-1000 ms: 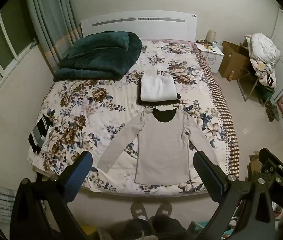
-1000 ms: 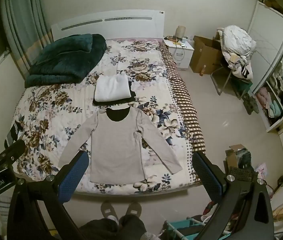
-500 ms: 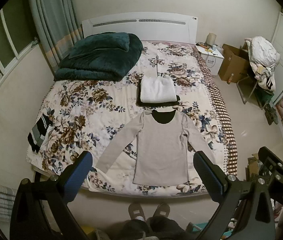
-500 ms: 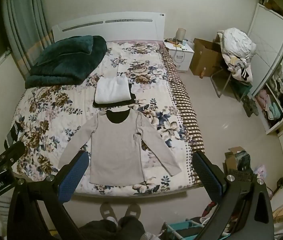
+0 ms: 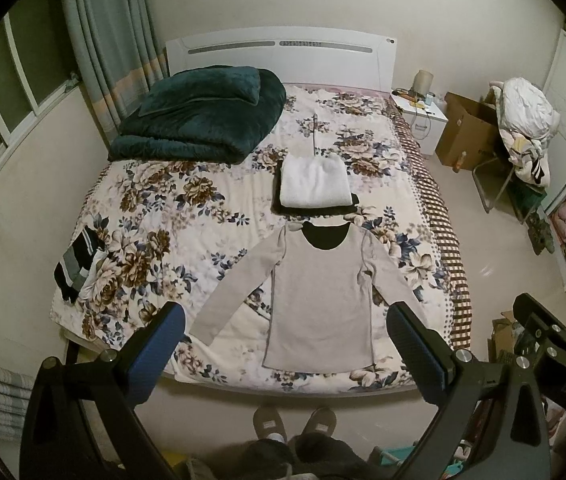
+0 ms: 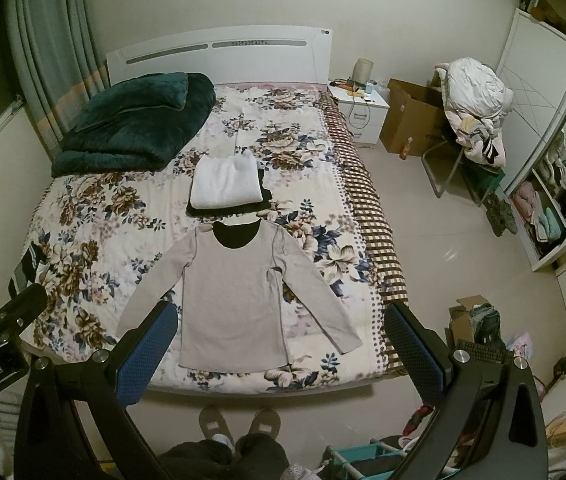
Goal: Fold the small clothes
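At the bottom of each frame, the left hand-held gripper (image 5: 285,330) and right hand-held gripper (image 6: 281,330) gape empty, clear above the bed (image 5: 155,216). The beige shirt (image 5: 321,300) lies flat mid-frame, hem nearest, collar farthest, about equally near both. Beyond: folded white garment (image 5: 315,184).

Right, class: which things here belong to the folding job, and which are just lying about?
Job: grey top, folded pile, left tongs, right tongs.
Lying about: green blanket, cardboard box, striped cloth.
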### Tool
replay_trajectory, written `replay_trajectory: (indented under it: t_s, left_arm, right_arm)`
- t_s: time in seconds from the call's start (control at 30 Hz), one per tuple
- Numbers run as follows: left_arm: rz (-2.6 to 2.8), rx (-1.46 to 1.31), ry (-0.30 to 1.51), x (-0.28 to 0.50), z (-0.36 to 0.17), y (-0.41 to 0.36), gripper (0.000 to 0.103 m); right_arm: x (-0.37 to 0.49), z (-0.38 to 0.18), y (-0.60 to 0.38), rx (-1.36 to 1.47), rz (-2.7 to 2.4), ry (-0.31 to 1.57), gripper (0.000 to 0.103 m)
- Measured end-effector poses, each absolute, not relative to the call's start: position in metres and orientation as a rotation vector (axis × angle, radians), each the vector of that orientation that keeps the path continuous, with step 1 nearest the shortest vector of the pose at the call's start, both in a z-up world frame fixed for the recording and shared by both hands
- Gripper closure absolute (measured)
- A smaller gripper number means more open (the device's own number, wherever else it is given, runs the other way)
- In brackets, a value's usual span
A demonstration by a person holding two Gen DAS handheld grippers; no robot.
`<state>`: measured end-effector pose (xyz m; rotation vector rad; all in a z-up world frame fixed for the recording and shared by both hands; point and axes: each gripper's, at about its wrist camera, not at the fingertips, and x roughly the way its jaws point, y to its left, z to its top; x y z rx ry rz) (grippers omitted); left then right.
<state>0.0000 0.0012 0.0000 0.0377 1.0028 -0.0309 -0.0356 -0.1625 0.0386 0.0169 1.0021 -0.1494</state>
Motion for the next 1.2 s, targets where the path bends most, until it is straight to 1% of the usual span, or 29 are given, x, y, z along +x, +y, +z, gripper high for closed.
replay_trajectory:
  t_s: [0.23, 1.2]
  left_arm:
    - [-0.033, 0.034, 1.000, 0.010, 0.004, -0.012, 0.000]
    - [-0.036, 0.023, 0.988, 0.008, 0.004, -0.008, 0.000]
  right_arm:
    - [-0.037, 0.040, -0.164, 0.016, -0.150, 1.000, 0.000]
    - [-0.041, 0.046, -0.165, 0.019, -0.149, 0.991, 0.000]
